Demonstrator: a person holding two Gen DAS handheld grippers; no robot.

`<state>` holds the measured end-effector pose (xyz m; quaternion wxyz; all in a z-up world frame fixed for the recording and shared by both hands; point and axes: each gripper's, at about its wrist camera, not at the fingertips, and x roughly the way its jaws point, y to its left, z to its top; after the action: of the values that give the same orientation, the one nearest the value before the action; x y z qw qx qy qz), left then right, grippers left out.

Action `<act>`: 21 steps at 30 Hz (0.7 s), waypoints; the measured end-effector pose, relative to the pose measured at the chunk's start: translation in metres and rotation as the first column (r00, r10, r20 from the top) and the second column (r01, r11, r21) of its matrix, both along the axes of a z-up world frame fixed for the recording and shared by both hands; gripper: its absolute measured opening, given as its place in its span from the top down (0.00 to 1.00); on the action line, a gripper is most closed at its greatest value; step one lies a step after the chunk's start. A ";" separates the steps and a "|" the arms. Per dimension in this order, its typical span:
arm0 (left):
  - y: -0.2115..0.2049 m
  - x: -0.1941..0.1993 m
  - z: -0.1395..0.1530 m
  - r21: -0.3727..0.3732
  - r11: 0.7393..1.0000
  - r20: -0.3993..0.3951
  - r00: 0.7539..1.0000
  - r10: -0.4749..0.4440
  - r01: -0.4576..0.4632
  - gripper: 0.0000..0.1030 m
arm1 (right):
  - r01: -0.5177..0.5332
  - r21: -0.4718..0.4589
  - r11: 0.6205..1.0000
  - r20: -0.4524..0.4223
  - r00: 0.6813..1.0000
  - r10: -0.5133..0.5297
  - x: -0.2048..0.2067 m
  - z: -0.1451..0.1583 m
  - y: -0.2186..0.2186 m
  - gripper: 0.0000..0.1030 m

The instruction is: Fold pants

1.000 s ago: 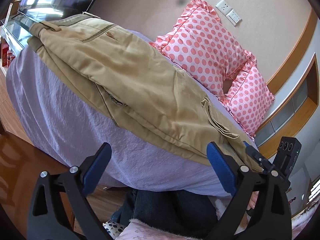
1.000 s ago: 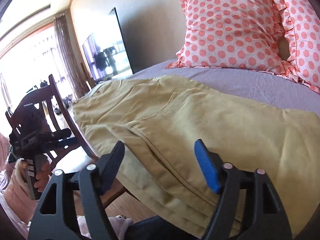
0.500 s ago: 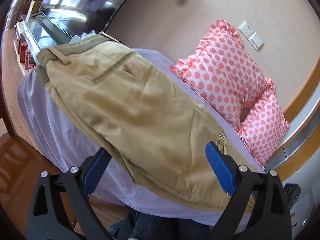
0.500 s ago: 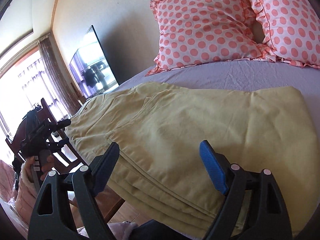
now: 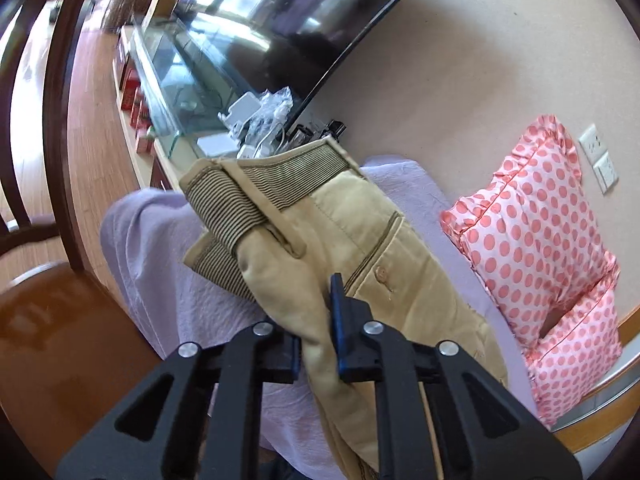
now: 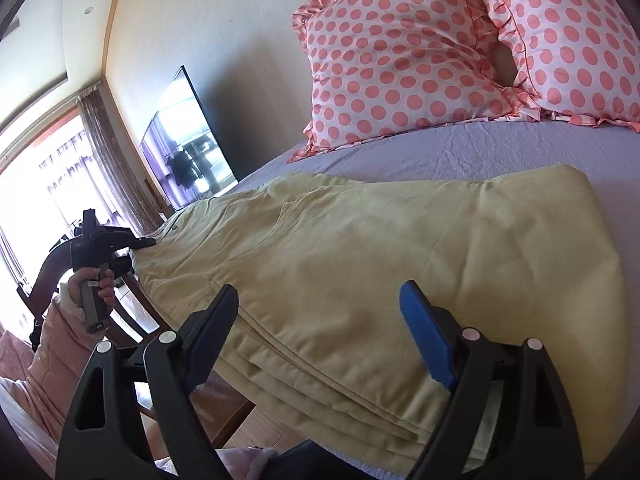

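Khaki pants [image 6: 400, 256] lying across the lilac bed [image 6: 500, 148], already doubled lengthwise — several stacked edges showing along the near side, so apparently 1 leg laid over the other and perhaps a further fold made, though the layer count is hard to read through the fisheye. Far end by the right side squared off into a neat fold edge. Striped waistband [image 5: 256, 196] at the other end, raised slightly and hanging near the corner of the mattress.

Left gripper [image 5: 316, 344] clamped on a bunched ridge of khaki just below the waistband, jaws nearly together with only the thickness of cloth between the blue pads. Same gripper visible from the right wrist view at the waist end [image 6: 132, 252], fist around its handle.

Right gripper [image 6: 320, 332] hovering just above the near edge of the mid-leg section, jaws spread wide, nothing held and no clear contact with the cloth.

Judging progress: lengthwise fold done, crosswise fold only starting — waist end gripped and ready to be carried over toward the far end. Left to do: bringing the waistband across, aligning the edges, flattening the bundle. 2 pink polka-dot pillows [image 6: 404, 60] well clear at the headboard; dark wooden chair [image 5: 52, 300] close beside the bed corner.
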<state>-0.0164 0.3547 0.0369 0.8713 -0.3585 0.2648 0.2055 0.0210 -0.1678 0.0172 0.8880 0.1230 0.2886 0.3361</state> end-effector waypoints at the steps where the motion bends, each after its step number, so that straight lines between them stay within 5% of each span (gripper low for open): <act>1: -0.013 0.006 0.016 0.081 0.997 -0.007 1.000 -0.021 0.022 0.91 | 0.008 0.004 1.000 0.007 1.000 -0.008 -0.001 0.001 -0.004 0.18; 5: -0.092 0.029 0.083 0.300 0.931 0.029 0.973 -0.228 0.209 0.92 | 0.084 0.030 0.996 0.040 0.996 -0.085 -0.007 0.007 -0.028 0.18; 8: -0.183 0.044 0.115 0.441 0.812 0.012 0.902 -0.432 0.383 0.92 | 0.178 0.063 0.982 0.064 0.981 -0.181 -0.014 0.013 -0.057 0.13; 10: -0.249 0.049 0.122 0.493 0.695 -0.012 0.803 -0.595 0.523 0.92 | 0.249 0.081 0.965 0.065 0.965 -0.255 -0.018 0.015 -0.079 0.13; 13: -0.345 0.050 0.106 0.508 0.477 -0.080 0.590 -0.803 0.718 0.92 | 0.353 0.102 0.930 0.046 0.932 -0.359 -0.025 0.015 -0.114 0.13; 15: -0.403 0.047 0.076 0.490 0.309 -0.173 0.438 -0.882 0.815 0.92 | 0.413 0.116 0.903 0.023 0.908 -0.418 -0.029 0.014 -0.138 0.12; 18: -0.462 0.040 0.017 0.425 0.113 -0.338 0.273 -0.901 0.898 0.92 | 0.468 0.150 0.871 -0.020 0.882 -0.470 -0.033 0.014 -0.169 0.09; 19: -0.470 0.036 0.003 0.433 0.091 -0.371 0.269 -0.889 0.897 0.92 | 0.473 0.171 0.864 -0.040 0.880 -0.474 -0.033 0.014 -0.178 0.08; 21: -0.472 0.027 -0.003 0.486 0.095 -0.364 0.300 -0.882 0.869 0.92 | 0.465 0.207 0.861 -0.078 0.885 -0.459 -0.029 0.014 -0.191 0.07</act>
<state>0.0103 -0.1172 0.0339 0.8837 0.1683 0.3335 -0.2819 -0.0079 -0.3584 0.0312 0.9197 0.2903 0.2234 0.1416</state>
